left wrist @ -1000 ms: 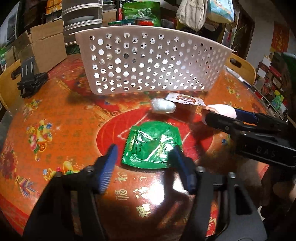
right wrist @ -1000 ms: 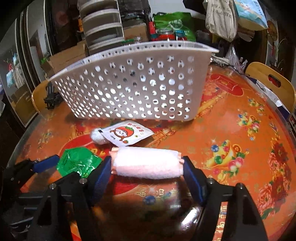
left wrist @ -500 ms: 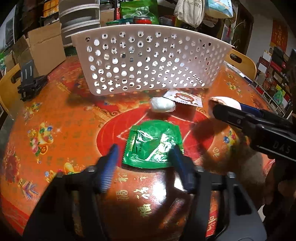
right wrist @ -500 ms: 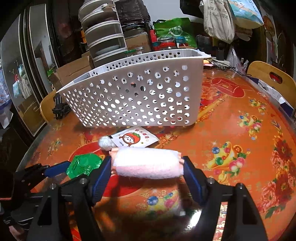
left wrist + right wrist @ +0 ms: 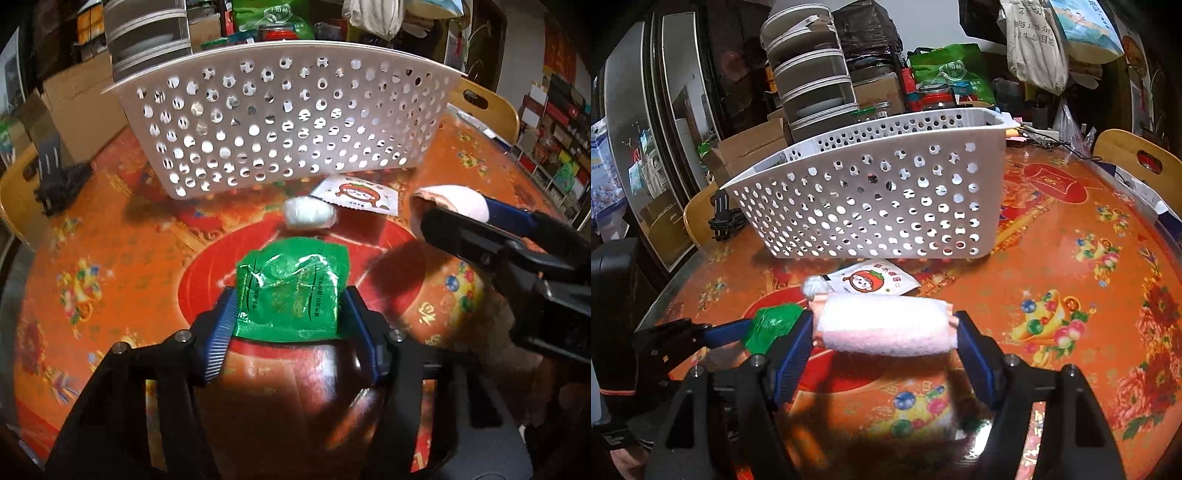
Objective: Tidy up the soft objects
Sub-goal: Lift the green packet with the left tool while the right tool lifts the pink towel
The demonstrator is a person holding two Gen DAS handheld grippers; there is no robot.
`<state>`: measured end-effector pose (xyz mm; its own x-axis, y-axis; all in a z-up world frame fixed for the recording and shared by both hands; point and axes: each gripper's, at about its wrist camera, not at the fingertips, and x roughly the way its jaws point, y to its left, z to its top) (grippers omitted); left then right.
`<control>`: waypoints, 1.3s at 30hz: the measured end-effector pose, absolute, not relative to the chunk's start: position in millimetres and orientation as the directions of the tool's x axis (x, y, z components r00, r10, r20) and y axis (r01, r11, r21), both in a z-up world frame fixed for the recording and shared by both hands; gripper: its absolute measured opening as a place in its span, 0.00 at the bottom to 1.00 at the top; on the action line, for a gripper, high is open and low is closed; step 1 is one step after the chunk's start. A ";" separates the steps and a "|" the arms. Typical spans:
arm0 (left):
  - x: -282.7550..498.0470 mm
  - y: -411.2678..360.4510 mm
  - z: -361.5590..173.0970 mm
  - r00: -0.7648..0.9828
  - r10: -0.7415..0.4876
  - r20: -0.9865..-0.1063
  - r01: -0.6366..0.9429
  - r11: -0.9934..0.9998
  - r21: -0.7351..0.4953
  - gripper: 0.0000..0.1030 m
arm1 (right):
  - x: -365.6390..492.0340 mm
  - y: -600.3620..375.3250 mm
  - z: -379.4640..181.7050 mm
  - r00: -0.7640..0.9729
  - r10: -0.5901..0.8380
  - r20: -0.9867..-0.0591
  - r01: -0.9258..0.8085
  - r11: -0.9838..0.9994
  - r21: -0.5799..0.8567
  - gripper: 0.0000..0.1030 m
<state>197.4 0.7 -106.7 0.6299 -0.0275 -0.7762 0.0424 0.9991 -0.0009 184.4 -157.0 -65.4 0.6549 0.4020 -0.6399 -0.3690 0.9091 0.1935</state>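
My left gripper (image 5: 288, 314) is shut on a green plastic packet (image 5: 291, 291), its two blue pads pressing the packet's sides just above the table. My right gripper (image 5: 884, 332) is shut on a pink rolled towel (image 5: 886, 325) and holds it above the table; the towel's end (image 5: 450, 201) shows at the right of the left wrist view. A white perforated basket (image 5: 288, 122) stands behind, also in the right wrist view (image 5: 879, 206). A small white wrapped lump (image 5: 310, 216) and a white sachet with a tomato cartoon (image 5: 356, 194) lie in front of the basket.
The round table has a glossy orange and red patterned cover (image 5: 1071, 280). Wooden chairs (image 5: 1141, 162) stand at its edge. Cardboard boxes (image 5: 74, 107), stacked drawers (image 5: 812, 85) and bags crowd the back. A black clamp-like object (image 5: 55, 177) lies at the left.
My left gripper moved forward and closed on the green packet, which is now bunched between the pads. My right gripper rose a little with the towel still in it.
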 end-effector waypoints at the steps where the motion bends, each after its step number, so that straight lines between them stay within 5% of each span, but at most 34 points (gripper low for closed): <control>1: 197.3 -1.6 -105.9 0.633 -0.021 -0.774 0.045 0.999 0.010 0.48 | 184.3 -157.0 -65.3 0.655 0.403 -0.639 -0.370 0.908 0.195 0.72; 9: 182.7 1.0 -99.4 0.674 -0.075 -0.735 0.084 0.996 -0.024 0.34 | 184.3 -159.4 -65.5 0.653 0.404 -0.641 -0.365 0.909 0.202 0.72; 11: 179.7 5.9 -98.8 0.677 -0.098 -0.730 0.092 0.995 -0.048 0.01 | 184.7 -159.9 -65.8 0.652 0.403 -0.642 -0.362 0.910 0.203 0.72; 27: 188.6 56.6 -101.4 0.671 -0.126 -0.730 0.042 0.990 -0.132 0.01 | 186.4 -160.1 -67.5 0.653 0.388 -0.651 -0.342 0.918 0.204 0.72; 30: 203.6 60.6 -106.6 0.629 -0.137 -0.765 0.038 0.989 -0.145 0.30 | 186.4 -159.7 -67.7 0.652 0.391 -0.649 -0.345 0.916 0.205 0.72; 32: 208.5 55.5 -105.7 0.641 -0.087 -0.763 0.025 0.995 -0.093 0.73 | 186.4 -160.1 -67.6 0.652 0.395 -0.648 -0.347 0.914 0.208 0.72; 39: 230.9 40.0 -106.8 0.616 -0.009 -0.787 -0.001 1.000 -0.013 0.82 | 186.2 -159.4 -67.3 0.646 0.412 -0.643 -0.363 0.906 0.216 0.72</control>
<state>230.9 40.0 -106.8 0.6164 -0.0093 -0.7874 -0.0012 0.9999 -0.0128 186.2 -159.4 -67.3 0.6461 0.4118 -0.6426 -0.3630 0.9064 0.2159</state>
